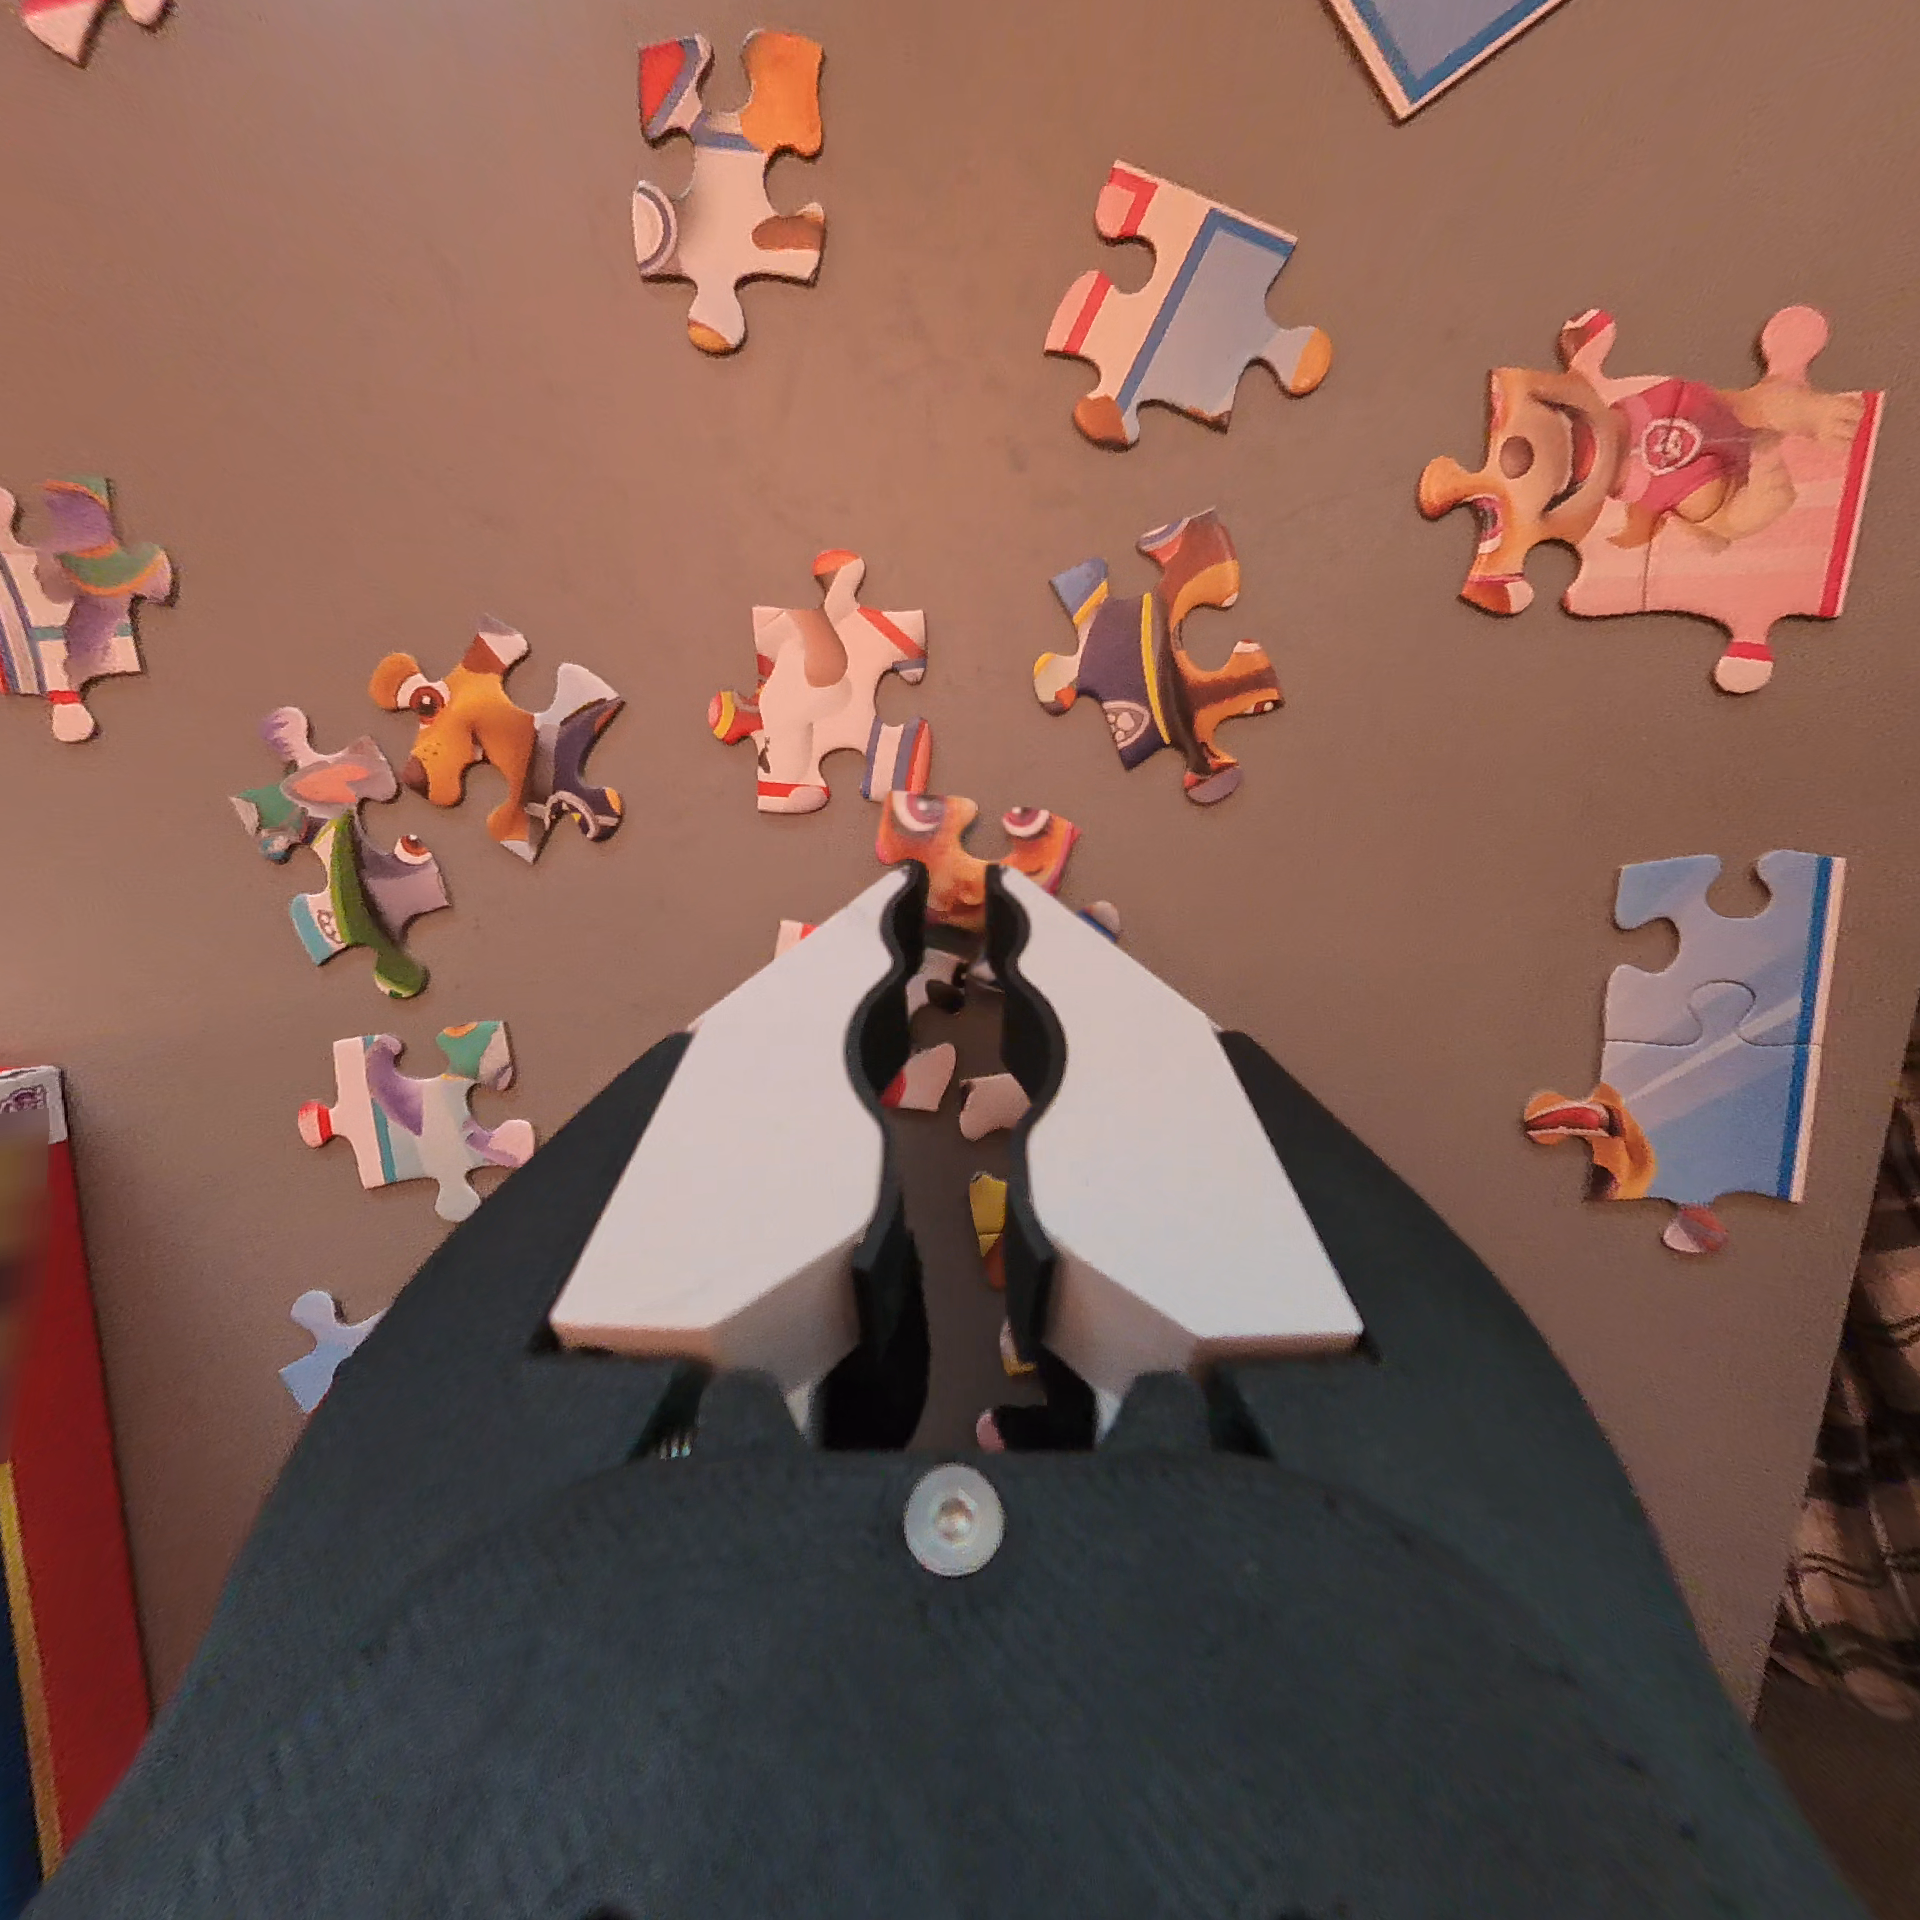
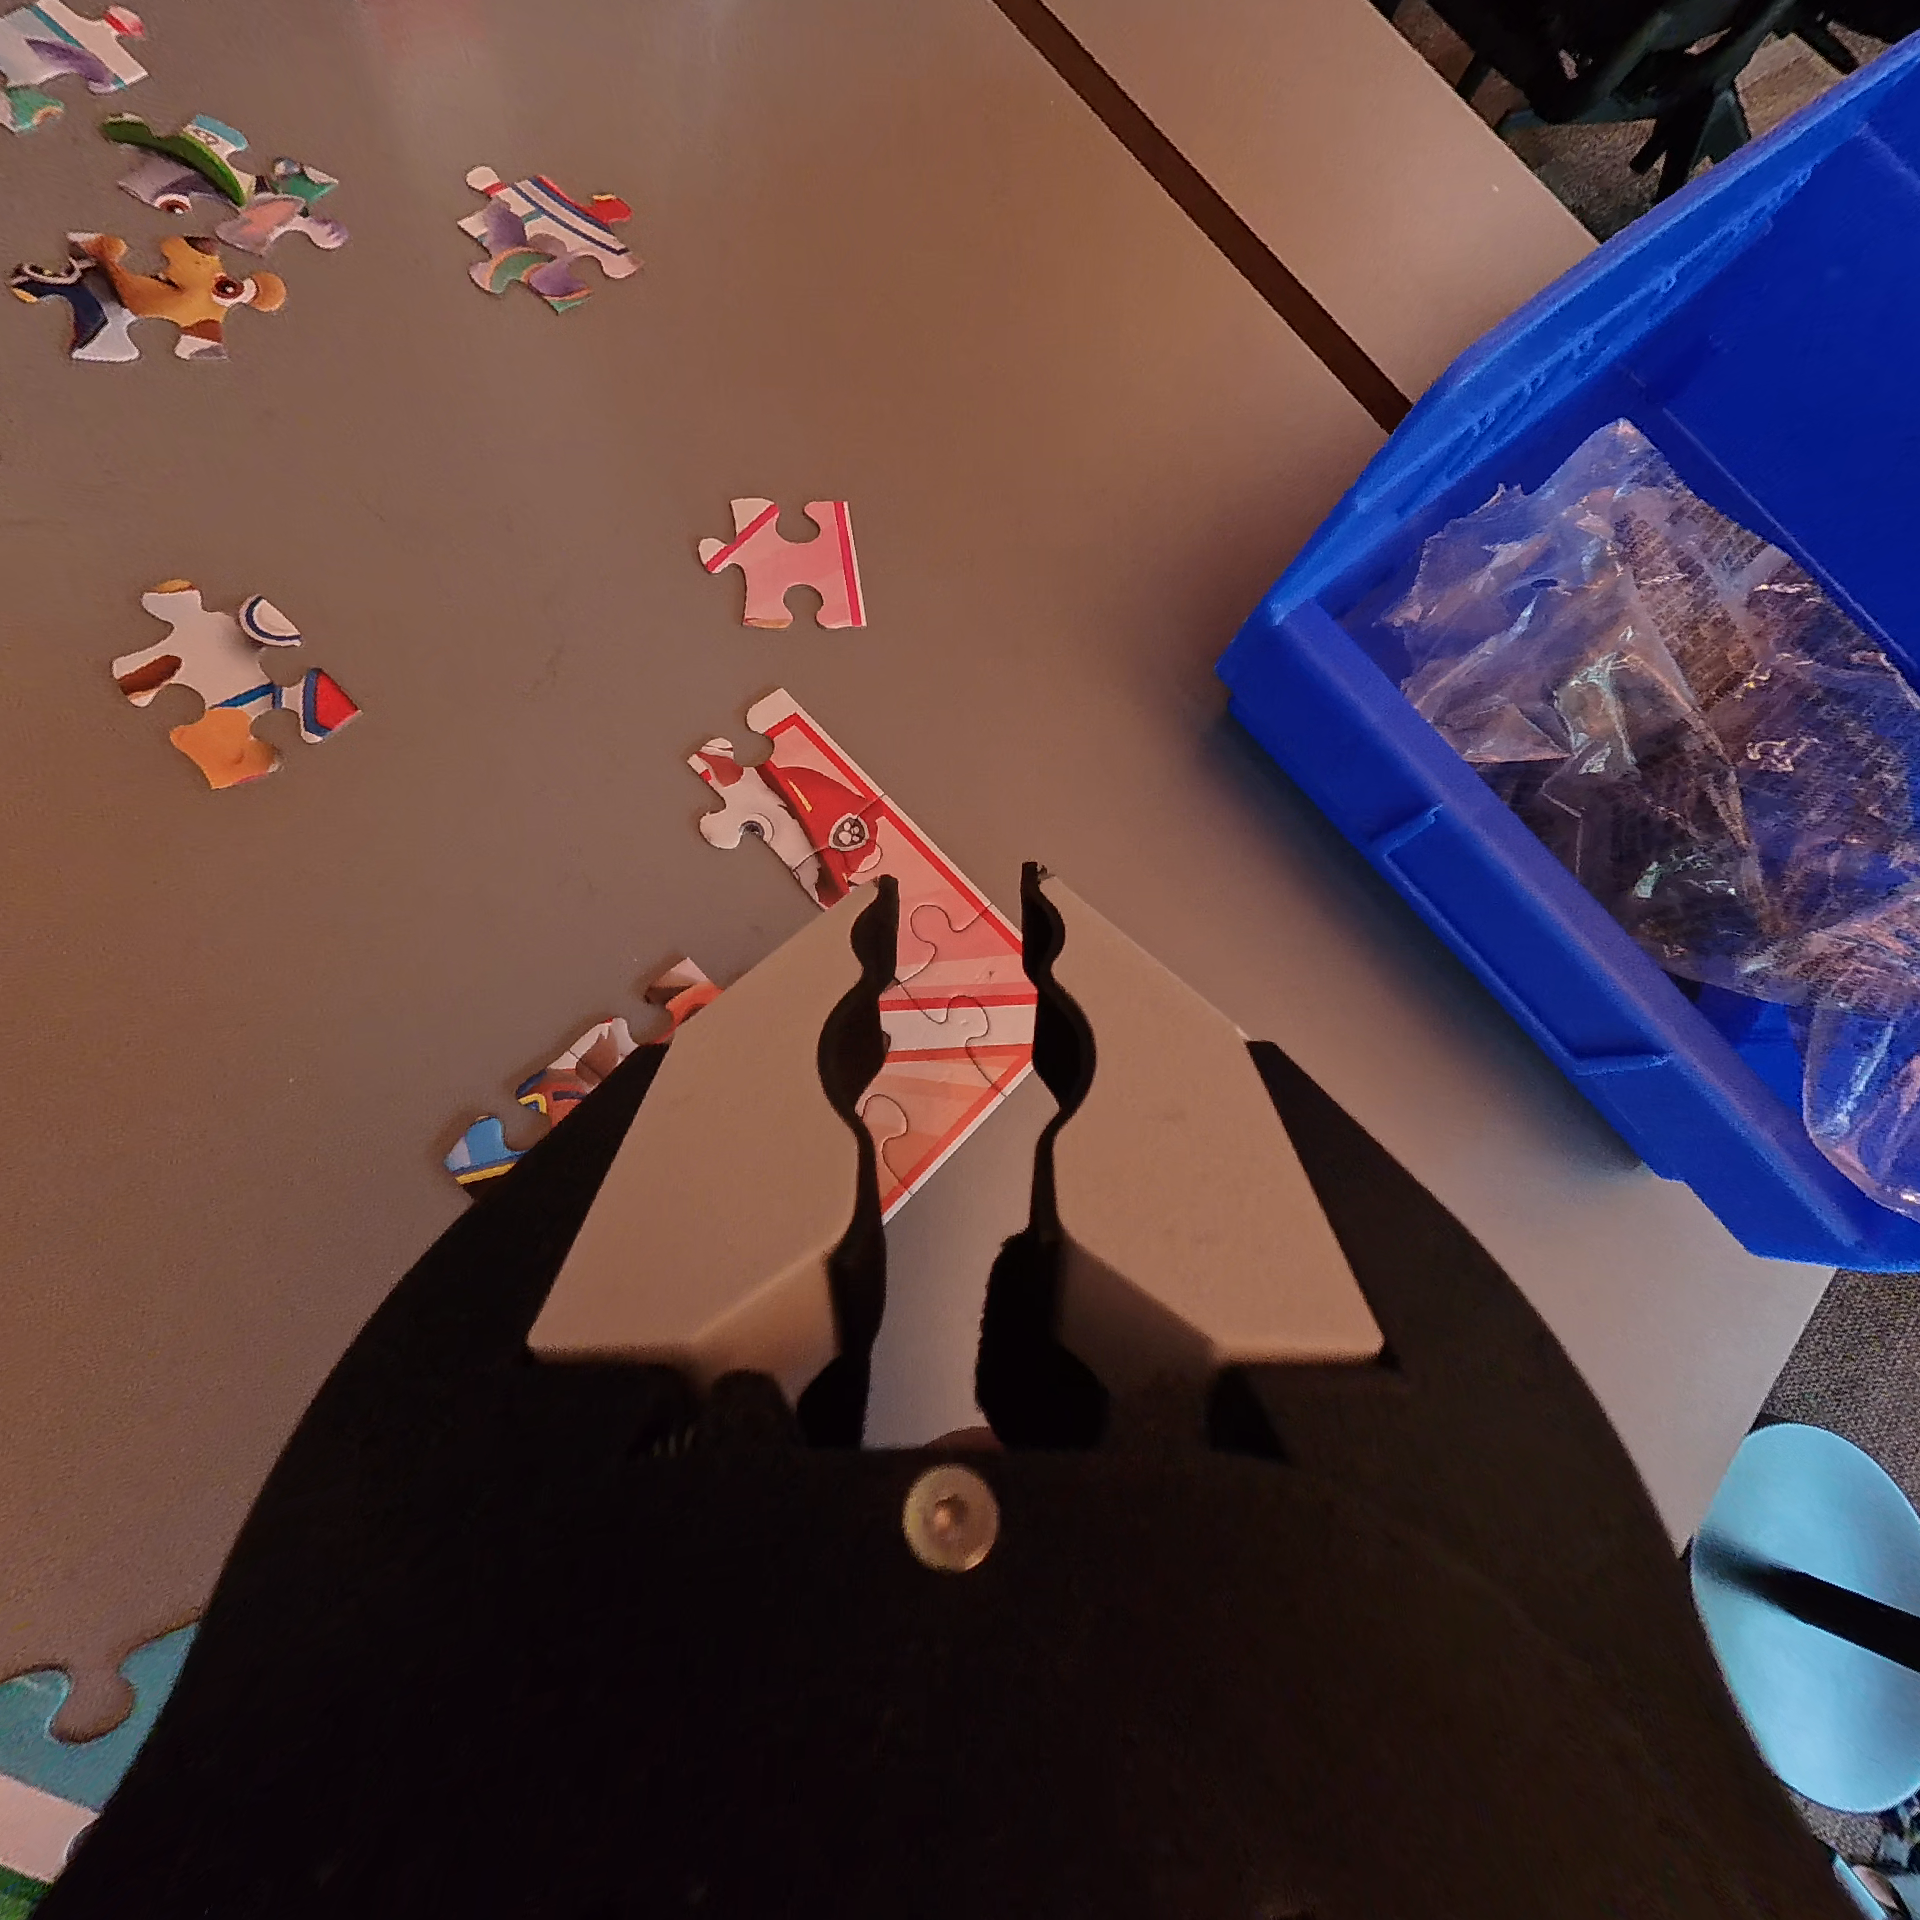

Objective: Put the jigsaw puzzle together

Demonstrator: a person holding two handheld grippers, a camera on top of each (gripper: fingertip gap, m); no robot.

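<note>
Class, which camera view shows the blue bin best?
The right wrist view: the blue bin fills its right side, with crumpled clear plastic inside. The left wrist view does not show it.

**Grey table, dim warm light**

Matte grey tabletop (image 2: 935, 343) under low reddish light, split by a dark seam (image 2: 1195, 208). Blue plastic bin (image 2: 1507, 831) at the right edge, crumpled clear plastic (image 2: 1683, 727) inside. Speckled carpet (image 2: 1808, 1361) below, pale blue stool (image 2: 1808, 1558) alongside.
</note>
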